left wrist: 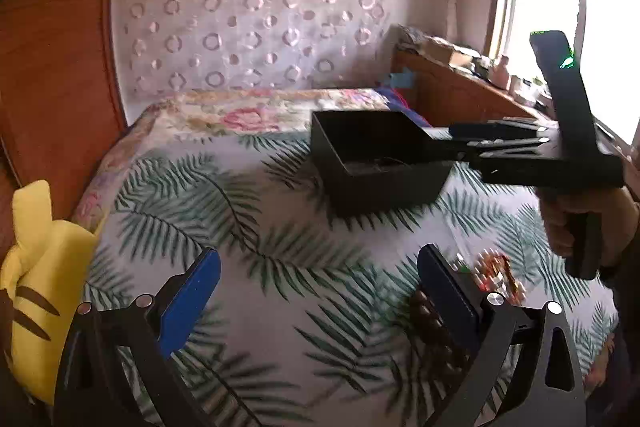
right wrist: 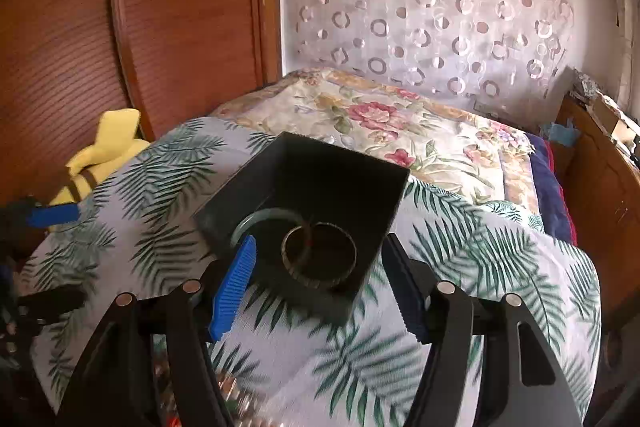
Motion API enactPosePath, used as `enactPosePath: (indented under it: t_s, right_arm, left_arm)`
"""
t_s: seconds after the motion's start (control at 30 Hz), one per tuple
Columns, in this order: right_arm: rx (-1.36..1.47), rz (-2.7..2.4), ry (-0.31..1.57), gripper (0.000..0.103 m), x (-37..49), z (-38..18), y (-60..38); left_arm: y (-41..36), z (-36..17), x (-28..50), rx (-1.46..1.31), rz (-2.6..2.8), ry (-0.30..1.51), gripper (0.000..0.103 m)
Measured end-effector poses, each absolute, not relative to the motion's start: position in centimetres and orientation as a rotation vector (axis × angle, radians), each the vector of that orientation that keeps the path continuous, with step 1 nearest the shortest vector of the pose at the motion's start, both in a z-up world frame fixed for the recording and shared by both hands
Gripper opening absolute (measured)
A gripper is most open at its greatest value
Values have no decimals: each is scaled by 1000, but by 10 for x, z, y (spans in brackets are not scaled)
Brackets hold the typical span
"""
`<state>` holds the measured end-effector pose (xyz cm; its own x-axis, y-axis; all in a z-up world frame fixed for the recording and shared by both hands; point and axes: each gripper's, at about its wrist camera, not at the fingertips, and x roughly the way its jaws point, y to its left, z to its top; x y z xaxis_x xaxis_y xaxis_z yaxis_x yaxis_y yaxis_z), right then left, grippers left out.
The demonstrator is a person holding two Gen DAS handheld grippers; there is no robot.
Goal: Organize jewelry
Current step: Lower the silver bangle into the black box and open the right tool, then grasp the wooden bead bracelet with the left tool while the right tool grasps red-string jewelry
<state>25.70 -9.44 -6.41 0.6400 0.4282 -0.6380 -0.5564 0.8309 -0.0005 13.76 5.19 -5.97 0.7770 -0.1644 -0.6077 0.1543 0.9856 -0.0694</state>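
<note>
An open black box (right wrist: pixel 320 167) lies on the leaf-print bedcover (right wrist: pixel 460 259); inside it are a pale green bangle (right wrist: pixel 256 221) and a wide gold-brown bangle (right wrist: pixel 320 279). My right gripper (right wrist: pixel 320 291) is open, and the box's near corner sits between its blue pads with a thin gap on the right side. In the left wrist view that right gripper (left wrist: pixel 444 139) reaches the box (left wrist: pixel 376 183) from the right. My left gripper (left wrist: pixel 318 297) stands wide open over bare bedcover with nothing between its fingers. A brown bead bracelet (left wrist: pixel 430 323) and colourful beads (left wrist: pixel 498 273) lie by its right pad.
A yellow plush toy (left wrist: pixel 36 287) sits at the bed's left edge against a wooden wardrobe (right wrist: pixel 180 27). A floral quilt (right wrist: pixel 380 119) lies behind the box. A cluttered wooden desk (left wrist: pixel 460 95) runs along the right under a window. A hand (left wrist: pixel 612 227) holds the right gripper's handle.
</note>
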Motion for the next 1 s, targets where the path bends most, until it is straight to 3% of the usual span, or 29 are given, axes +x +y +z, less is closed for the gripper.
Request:
enactPosePath:
  t_s: [0.3, 0.73, 0.9, 1.0]
  right_arm:
    - [-174, 580, 717, 68, 183, -85, -134]
    - [-133, 574, 767, 68, 120, -123, -159]
    - [-137, 571, 771, 68, 118, -129, -156]
    - [-136, 578, 761, 67, 117, -128, -155]
  left_arm:
    - [29, -78, 111, -24, -263, 722, 92]
    - [1, -99, 103, -42, -380, 815, 44]
    - [-2, -105, 107, -57, -389, 837, 41]
    - [-1, -107, 110, -74, -400, 848, 33]
